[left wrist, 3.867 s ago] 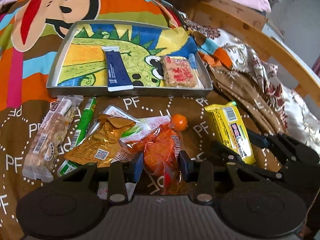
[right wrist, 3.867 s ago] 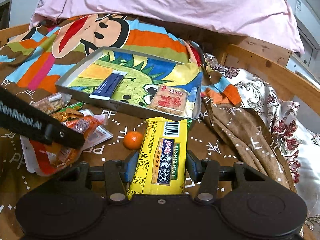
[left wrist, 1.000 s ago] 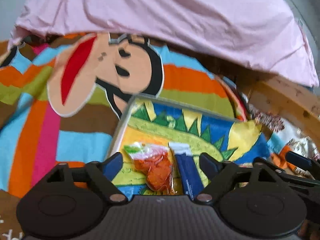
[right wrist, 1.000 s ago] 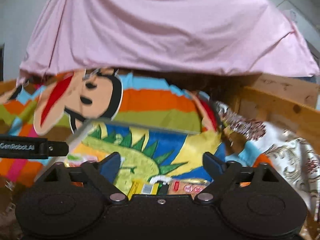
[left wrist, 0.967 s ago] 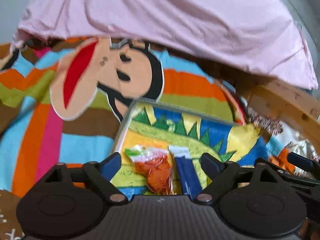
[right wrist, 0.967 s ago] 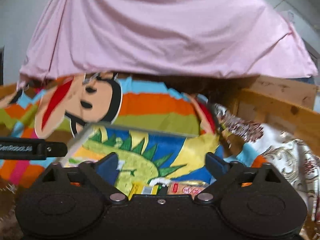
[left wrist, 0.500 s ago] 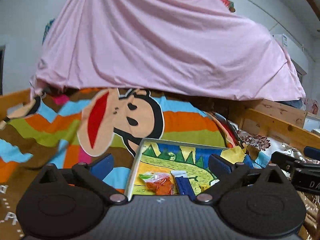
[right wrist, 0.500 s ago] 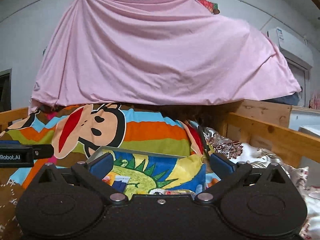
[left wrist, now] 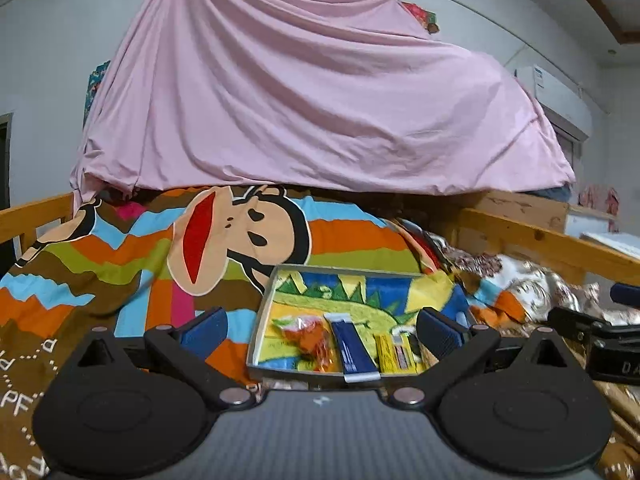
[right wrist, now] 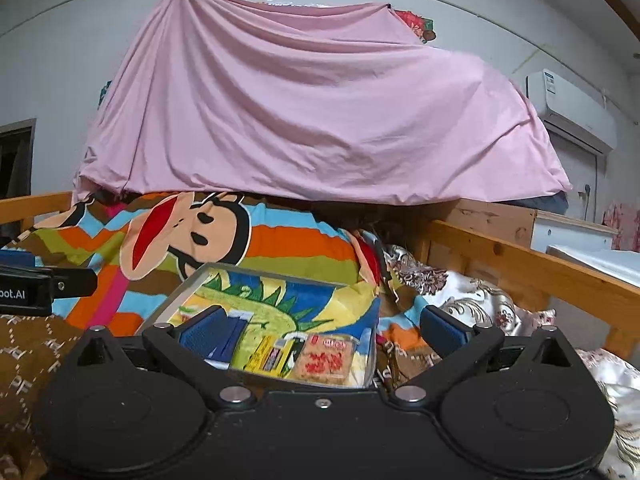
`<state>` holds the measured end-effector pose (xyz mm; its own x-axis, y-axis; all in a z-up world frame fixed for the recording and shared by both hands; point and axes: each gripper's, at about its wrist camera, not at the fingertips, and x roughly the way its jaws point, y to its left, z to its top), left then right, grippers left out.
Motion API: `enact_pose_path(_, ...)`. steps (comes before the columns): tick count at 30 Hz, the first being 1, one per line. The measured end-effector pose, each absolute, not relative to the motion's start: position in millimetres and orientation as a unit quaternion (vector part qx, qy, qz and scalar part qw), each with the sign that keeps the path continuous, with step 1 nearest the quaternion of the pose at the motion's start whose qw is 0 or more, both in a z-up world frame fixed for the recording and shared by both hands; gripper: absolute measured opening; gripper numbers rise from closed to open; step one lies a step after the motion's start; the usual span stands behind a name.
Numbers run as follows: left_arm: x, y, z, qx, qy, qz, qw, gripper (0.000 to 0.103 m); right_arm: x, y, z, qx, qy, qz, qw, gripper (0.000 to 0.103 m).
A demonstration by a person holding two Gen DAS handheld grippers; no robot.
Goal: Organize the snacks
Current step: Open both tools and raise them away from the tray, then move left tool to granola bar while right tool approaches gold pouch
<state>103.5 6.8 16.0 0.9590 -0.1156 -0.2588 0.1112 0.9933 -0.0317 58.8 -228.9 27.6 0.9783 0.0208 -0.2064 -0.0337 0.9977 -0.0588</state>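
Four snacks lie in the one metal tray [left wrist: 264, 312] on the bed ahead of my left hand-held gripper [left wrist: 322, 326], counted left to right: one orange snack bag [left wrist: 310, 340], one dark blue bar [left wrist: 352, 350], one yellow biscuit pack [left wrist: 394, 354], and one square cracker pack [right wrist: 326, 358] that shows clearly only from my right hand-held gripper [right wrist: 322, 326].

From the left wrist view the cracker pack is hidden behind the right finger, and the near end of the blue bar hangs over the tray's front wall. From the right wrist view the orange bag is out of sight and the blue bar is mostly covered by the left finger [right wrist: 202, 328]; the tray's near edge is cut off by the gripper body. Print on the wrappers is too small to read. A dinosaur-print cloth [left wrist: 360, 296] lines the tray floor, and the monkey-print blanket [left wrist: 240, 236] spreads to the left and beyond it, with a pink sheet [left wrist: 320, 120] hanging behind.

Both hand-held grippers have just been opening, and their jaws now stand spread as wide as they go, with nothing between the pads and nothing touched. All four snacks lie apart from them, in the tray just ahead and below.
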Motion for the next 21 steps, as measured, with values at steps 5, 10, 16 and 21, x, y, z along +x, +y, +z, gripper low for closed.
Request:
enact_pose_path(5,83,2,13,0.012,0.143,-0.046,0.989,0.103,39,-227,21,-0.036,0.132,0.015,0.991,0.102)
enact_pose_path(10,69,5,10,0.004,0.162,-0.036,0.986,0.103,27,-223,13,-0.037,0.175,0.001,0.984,0.102)
enact_pose_path(16,64,4,-3,0.004,0.24,-0.036,0.97,0.103,19,-218,7,-0.037,0.214,-0.009,0.976,0.102)
enact_pose_path(21,62,-4,-12,0.036,0.285,-0.016,0.958,0.103,16,-207,6,-0.055,0.23,-0.015,0.972,0.102)
